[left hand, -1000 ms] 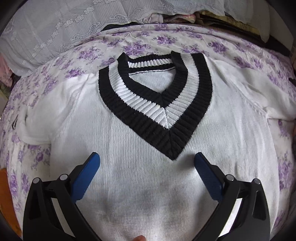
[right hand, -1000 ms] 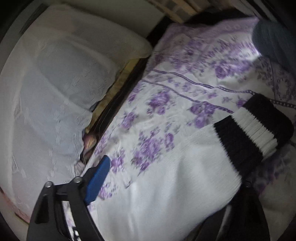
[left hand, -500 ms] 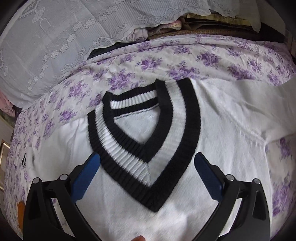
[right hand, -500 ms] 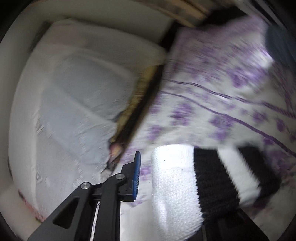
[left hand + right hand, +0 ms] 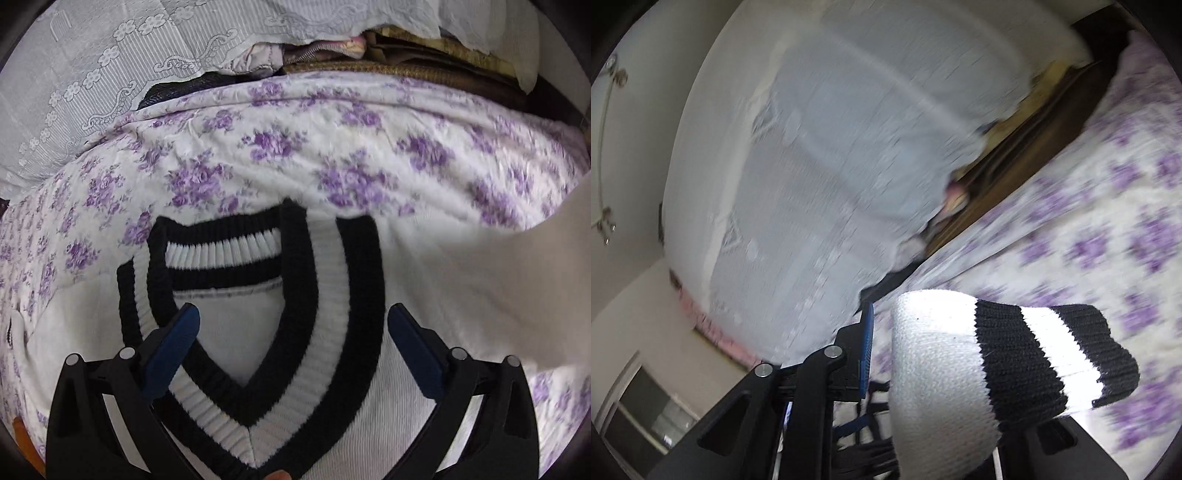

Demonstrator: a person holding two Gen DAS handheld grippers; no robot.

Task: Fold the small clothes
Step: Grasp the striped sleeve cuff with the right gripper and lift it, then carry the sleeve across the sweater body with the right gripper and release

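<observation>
A: Where is the sweater point(image 5: 424, 288) right now?

B: Spread on the bed, over the bedspread point(image 5: 295, 155) with purple flowers. In the left wrist view the black-and-white V-neck collar point(image 5: 332, 332) sits right below the left gripper point(image 5: 293, 343), neck opening toward the far edge of the bed.

A: And that gripper's jaws?

B: Wide apart, nothing between the blue pads. The left pad point(image 5: 171, 350) hangs over the collar's left side, the right one over the plain white knit. Whether they touch the fabric, I cannot tell.

A: The other hand?

B: The right gripper point(image 5: 923, 365) has its jaws clamped on the sleeve point(image 5: 934, 369), just behind the striped cuff point(image 5: 1052, 358) (two black bands, one white between). The cuff sticks out past the jaws, lifted off the bedspread, and one blue pad shows on the left of the white knit; the other finger is hidden behind the fabric.

A: Anything behind the bed?

B: A white lace cover point(image 5: 820, 166) draped over something bulky, beside the bed's edge. The right wrist view is blurred, so finer detail is lost. In the left wrist view a broad white fold of the sweater rises at the right edge.
</observation>
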